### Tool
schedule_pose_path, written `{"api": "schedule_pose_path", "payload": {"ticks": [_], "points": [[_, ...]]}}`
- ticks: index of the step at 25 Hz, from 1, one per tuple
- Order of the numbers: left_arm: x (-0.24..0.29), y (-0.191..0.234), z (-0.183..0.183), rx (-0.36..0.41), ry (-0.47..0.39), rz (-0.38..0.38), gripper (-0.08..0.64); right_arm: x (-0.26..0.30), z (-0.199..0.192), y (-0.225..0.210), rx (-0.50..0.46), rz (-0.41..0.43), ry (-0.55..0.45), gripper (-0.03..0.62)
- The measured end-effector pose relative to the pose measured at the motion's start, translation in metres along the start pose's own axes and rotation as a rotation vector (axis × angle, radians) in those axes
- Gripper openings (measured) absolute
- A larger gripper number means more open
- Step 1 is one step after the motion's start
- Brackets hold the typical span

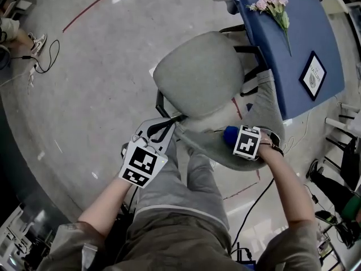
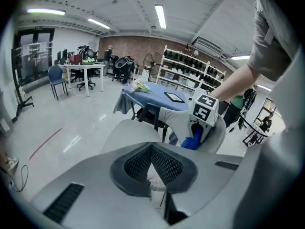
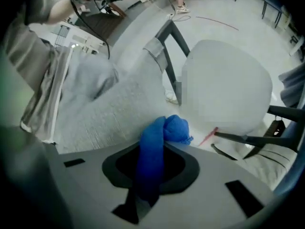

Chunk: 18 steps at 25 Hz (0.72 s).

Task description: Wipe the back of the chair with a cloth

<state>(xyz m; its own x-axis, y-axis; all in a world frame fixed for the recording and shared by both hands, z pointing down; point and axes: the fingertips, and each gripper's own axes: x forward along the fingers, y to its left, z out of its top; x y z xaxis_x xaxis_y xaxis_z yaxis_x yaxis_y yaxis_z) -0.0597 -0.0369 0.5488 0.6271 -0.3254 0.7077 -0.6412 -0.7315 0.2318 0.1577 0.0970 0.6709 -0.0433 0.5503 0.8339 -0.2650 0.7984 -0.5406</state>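
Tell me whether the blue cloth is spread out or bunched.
Bunched: the blue cloth sticks out as a rolled wad from the shut right gripper.

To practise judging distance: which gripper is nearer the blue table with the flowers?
Right. The right gripper, shut on the cloth, is at the chair back on the side by the table. The left gripper, shut and empty, is at the chair back's other end, farther off.

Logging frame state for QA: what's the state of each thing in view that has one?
Grey padded chair: upright.
Left tool: shut, empty.
Right tool: shut on the crumpled blue cloth.
crumpled blue cloth: bunched, clamped, at the chair's backrest.
Pink flower bunch: lying flat on the blue table.
Dark-framed card: lying flat on that table.
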Motion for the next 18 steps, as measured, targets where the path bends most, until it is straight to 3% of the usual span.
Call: {"api": "schedule_pose_path", "payload": {"ticks": [4,6,9,13,18], "points": [[-0.009,0.0,-0.005,-0.025,0.003,0.006,0.017,-0.007,0.067,0.04,-0.05,0.09,-0.166,0.087],[-0.012,0.001,-0.006,-0.019,0.006,0.006,0.017,-0.011,0.093,0.049,-0.082,0.074,-0.21,0.087],[-0.011,0.005,-0.003,-0.009,0.006,0.012,0.017,-0.004,0.103,0.049,-0.121,0.028,-0.196,0.087],[-0.007,0.008,0.004,-0.019,0.0,0.017,0.017,-0.005,0.082,0.041,-0.074,0.057,-0.2,0.086],[-0.004,-0.005,-0.001,-0.048,0.017,-0.002,0.017,-0.006,-0.012,-0.006,-0.05,-0.11,0.06,0.086]]}}
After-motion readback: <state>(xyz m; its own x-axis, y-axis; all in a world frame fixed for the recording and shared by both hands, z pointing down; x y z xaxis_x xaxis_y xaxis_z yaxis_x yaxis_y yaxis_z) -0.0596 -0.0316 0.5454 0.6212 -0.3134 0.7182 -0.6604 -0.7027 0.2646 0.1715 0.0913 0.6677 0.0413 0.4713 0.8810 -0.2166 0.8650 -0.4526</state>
